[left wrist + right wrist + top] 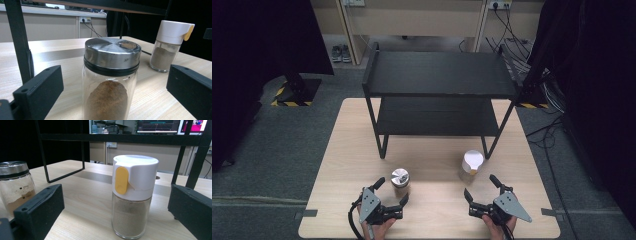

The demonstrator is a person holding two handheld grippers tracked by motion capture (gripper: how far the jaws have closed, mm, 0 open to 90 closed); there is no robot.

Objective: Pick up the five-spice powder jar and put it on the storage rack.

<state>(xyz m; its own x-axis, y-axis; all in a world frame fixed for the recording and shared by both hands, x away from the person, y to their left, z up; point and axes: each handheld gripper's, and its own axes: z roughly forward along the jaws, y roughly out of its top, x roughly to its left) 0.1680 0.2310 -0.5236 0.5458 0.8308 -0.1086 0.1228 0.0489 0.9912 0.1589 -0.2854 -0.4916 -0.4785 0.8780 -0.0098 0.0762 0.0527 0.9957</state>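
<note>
A glass jar with a steel lid [400, 181] [111, 80] holds brown powder and stands upright on the table near the front. My left gripper [391, 191] [115, 92] is open, its jaws on either side of the jar without touching it. To the right stands a glass shaker with a white cap and a yellow tab [471, 166] [132, 197] [170, 45], filled with pale powder. My right gripper [481, 185] [117, 212] is open just in front of it, with the shaker between its jaws and apart from them.
A black two-tier metal shelf [437, 95] stands at the far half of the light wooden table [352, 160], its legs [382, 145] close behind the jars. Carpeted floor surrounds the table; cables [512, 45] lie at the back right.
</note>
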